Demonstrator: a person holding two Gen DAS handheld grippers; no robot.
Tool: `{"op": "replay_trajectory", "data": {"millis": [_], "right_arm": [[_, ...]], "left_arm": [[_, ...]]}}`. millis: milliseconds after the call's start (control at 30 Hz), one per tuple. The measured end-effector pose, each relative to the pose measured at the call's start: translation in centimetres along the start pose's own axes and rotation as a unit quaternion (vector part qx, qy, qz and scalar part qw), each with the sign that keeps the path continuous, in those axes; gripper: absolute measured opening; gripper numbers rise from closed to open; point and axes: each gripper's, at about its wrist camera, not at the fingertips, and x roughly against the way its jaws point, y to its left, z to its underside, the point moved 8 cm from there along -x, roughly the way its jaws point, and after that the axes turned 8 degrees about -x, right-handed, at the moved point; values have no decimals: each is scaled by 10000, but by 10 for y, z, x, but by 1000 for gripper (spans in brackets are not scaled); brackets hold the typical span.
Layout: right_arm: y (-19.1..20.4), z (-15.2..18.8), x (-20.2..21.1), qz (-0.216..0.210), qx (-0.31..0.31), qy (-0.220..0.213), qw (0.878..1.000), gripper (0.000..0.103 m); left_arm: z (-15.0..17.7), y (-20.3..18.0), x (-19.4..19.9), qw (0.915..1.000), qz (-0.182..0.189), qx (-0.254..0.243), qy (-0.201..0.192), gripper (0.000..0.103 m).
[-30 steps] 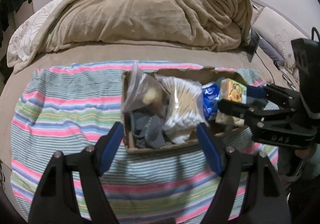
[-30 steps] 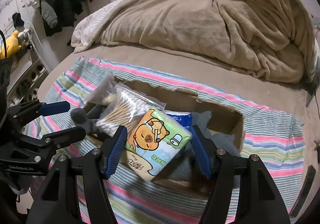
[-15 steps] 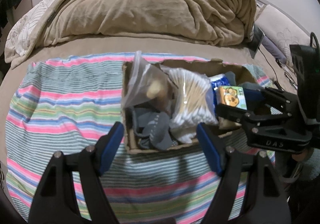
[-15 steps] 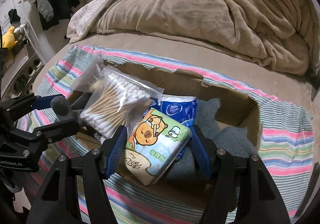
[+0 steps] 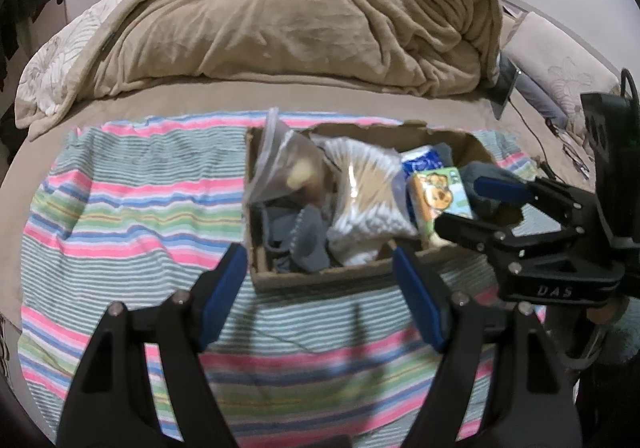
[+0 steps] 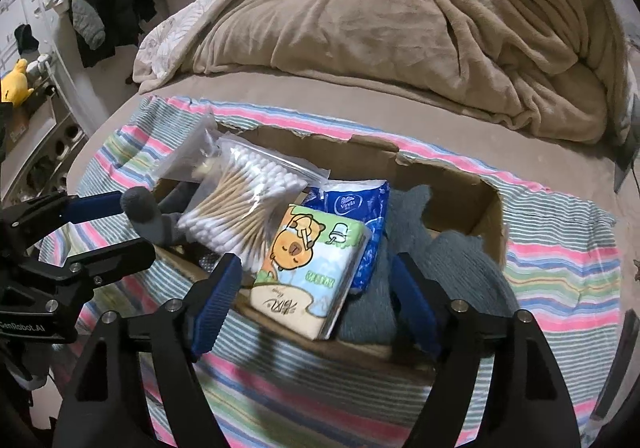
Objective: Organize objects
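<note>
A cardboard box (image 5: 320,280) sits on the striped cloth (image 5: 132,207), toward its right edge. Inside, a clear bag (image 5: 284,167) stands at the left wall, grey socks (image 5: 296,240) lie at the near-left corner, and a cotton-swab bag (image 5: 368,199) fills the middle. The left gripper (image 5: 316,296) hangs wide open before the box's near wall — the right gripper (image 5: 476,207) reaches in from the right, spread apart around a cartoon tissue pack (image 5: 438,193).
</note>
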Motion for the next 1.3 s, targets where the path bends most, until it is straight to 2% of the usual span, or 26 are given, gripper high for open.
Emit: {"op": "replay_trajectory", "data": {"millis": [400,800,1300], "right_arm": [[7,12,38,57,-36,-177,9998,80],[14,35,71,101,-70,-263,9996,80],[19,84,113,204,-343,-258,9989,80]], "left_arm": [[12,-17,30,9999,29,-53,-120,77],[35,-34,62,9997,140,102,-185,77],[56,-54,93,9997,84,10,-229,77]]}}
